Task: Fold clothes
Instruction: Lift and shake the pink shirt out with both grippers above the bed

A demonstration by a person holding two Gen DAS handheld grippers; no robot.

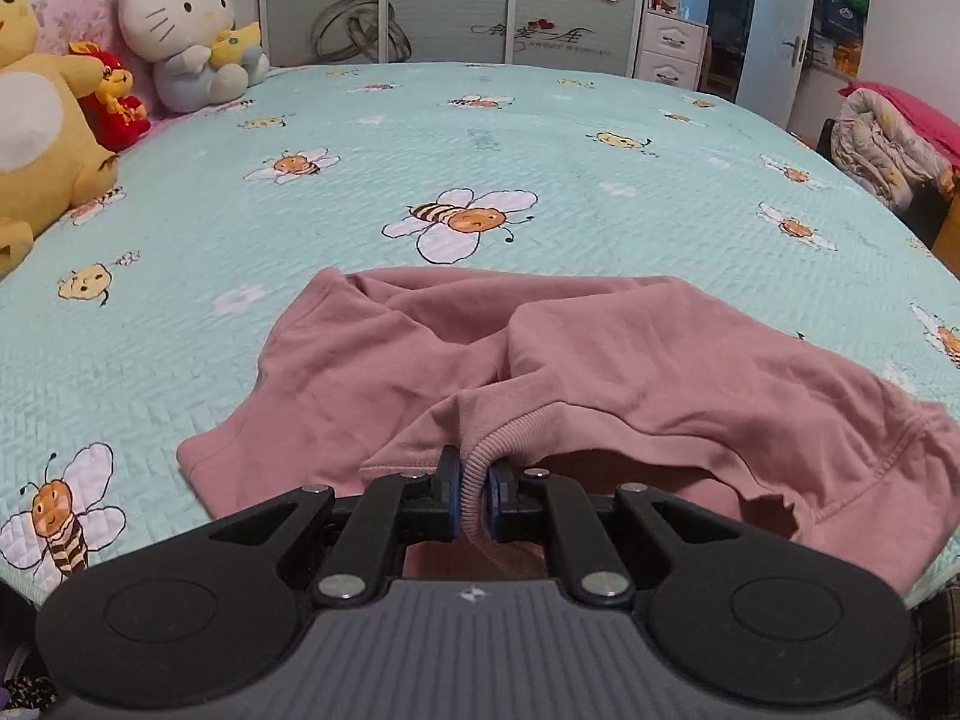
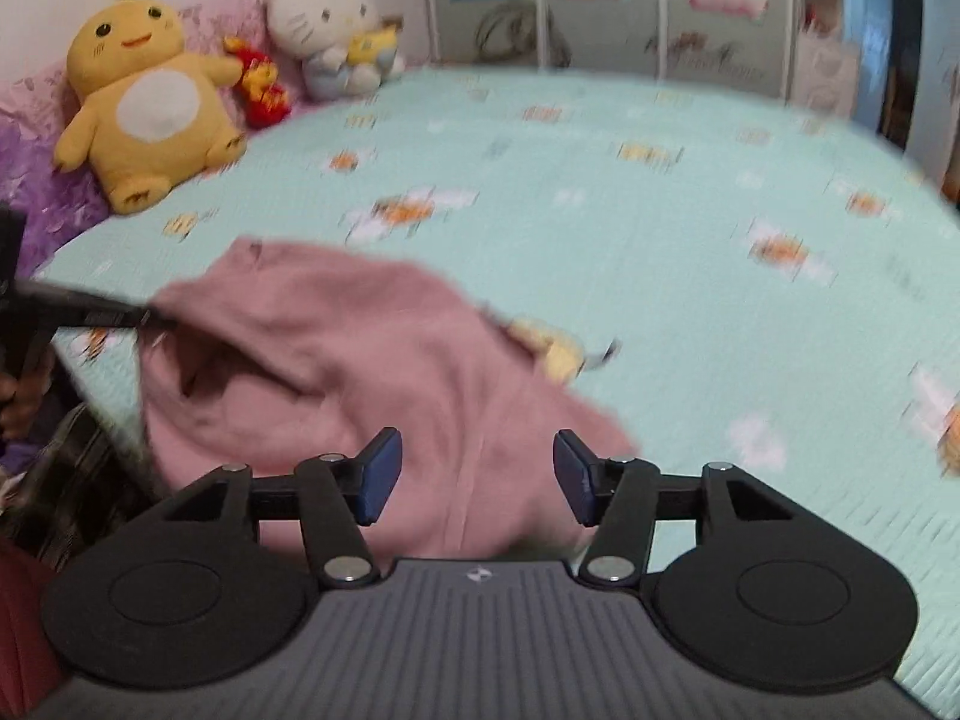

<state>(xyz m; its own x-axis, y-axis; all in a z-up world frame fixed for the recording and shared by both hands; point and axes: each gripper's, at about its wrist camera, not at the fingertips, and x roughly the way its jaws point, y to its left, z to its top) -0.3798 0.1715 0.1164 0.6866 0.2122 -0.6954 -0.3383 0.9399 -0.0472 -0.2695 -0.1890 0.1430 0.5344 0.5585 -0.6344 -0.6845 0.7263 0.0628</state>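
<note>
A pink sweatshirt (image 1: 600, 372) lies crumpled on the near part of the bed. My left gripper (image 1: 474, 480) is shut on its ribbed edge (image 1: 480, 468), which runs between the two blue pads. In the right wrist view the same pink sweatshirt (image 2: 336, 372) lies in a heap at the bed's near edge. My right gripper (image 2: 477, 462) stands open just above the heap, and its pads do not press on the cloth. The left gripper (image 2: 144, 318) reaches in from the left side and holds the garment's far end.
The bed has a mint quilt with bee prints (image 1: 468, 216). Plush toys (image 1: 180, 24) sit at the far left by a pink pillow. Wardrobe doors (image 1: 450, 0) stand beyond the bed. A folded duvet (image 1: 882, 144) rests on the right. A hand (image 2: 18, 402) shows at the left edge.
</note>
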